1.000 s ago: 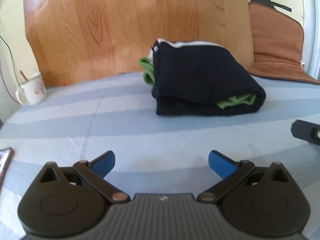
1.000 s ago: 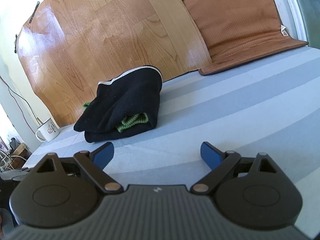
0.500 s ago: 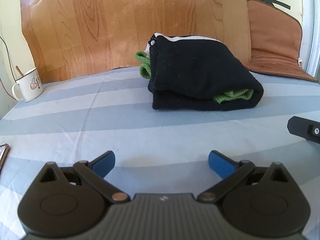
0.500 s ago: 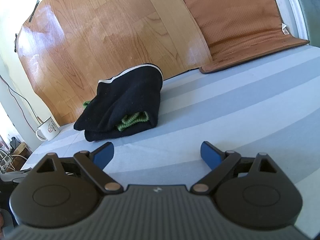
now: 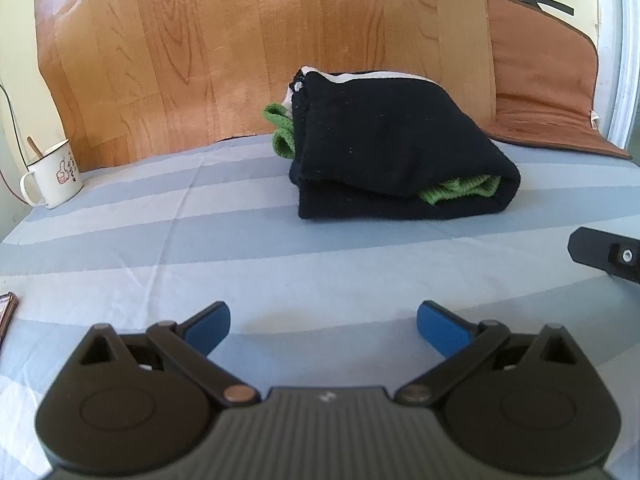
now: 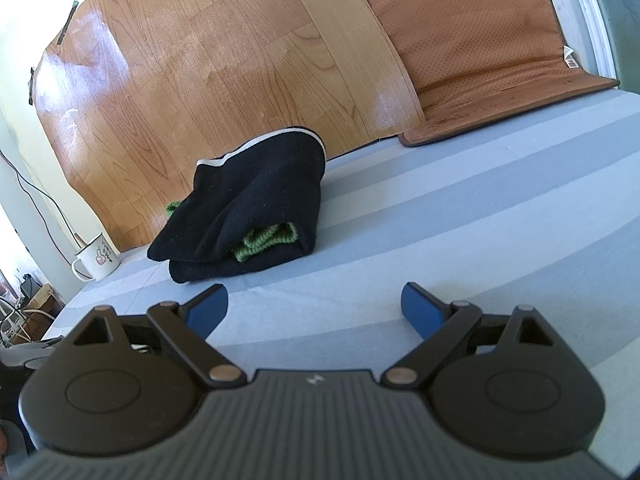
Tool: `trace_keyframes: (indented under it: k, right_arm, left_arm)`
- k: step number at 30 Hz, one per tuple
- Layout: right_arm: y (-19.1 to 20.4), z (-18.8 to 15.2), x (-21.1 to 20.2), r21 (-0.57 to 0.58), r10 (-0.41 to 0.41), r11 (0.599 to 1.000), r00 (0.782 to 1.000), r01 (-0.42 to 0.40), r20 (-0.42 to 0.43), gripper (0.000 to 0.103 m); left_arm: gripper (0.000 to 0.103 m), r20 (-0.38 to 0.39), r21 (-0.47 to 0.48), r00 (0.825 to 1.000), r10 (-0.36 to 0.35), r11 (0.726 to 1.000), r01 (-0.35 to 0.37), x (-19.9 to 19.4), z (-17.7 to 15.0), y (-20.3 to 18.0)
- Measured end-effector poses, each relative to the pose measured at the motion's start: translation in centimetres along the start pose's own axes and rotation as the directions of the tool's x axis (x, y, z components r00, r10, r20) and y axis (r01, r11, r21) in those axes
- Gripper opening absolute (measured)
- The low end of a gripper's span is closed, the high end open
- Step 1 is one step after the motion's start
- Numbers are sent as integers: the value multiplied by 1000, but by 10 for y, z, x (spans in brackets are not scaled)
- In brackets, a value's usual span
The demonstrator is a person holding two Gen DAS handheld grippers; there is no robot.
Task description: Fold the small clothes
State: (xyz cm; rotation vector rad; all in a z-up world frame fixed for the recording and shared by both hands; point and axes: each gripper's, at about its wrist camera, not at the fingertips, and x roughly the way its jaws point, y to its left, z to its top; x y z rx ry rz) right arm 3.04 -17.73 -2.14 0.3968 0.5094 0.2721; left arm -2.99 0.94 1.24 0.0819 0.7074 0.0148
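1. Striped blue-and-white cloth point(image 5: 240, 248) covers the surface, with a wood-grain board point(image 5: 240, 48) standing behind at 12 o'clock.
2. Folded black garment point(image 5: 396, 156) with green knit trim lies on the cloth, at 1 o'clock from the left gripper point(image 5: 323, 322), well apart.
3. Left jaws spread wide, holding nothing.
4. Right gripper point(image 6: 314, 306) hovers with jaws wide too, empty; garment at 11 o'clock.
5. White mug point(image 5: 52, 178) sits at 10 o'clock; brown mat point(image 6: 480, 48) leans at 1 o'clock.
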Motion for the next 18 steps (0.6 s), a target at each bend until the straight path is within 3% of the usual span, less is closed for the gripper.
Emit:
trace_keyframes:
  k: [18]
  right_arm:
    - [0, 0, 0, 0, 1, 1000, 1000, -1, -1, 95]
  left_arm:
    - [103, 12, 17, 1000, -10, 1000, 9, -2, -1, -1]
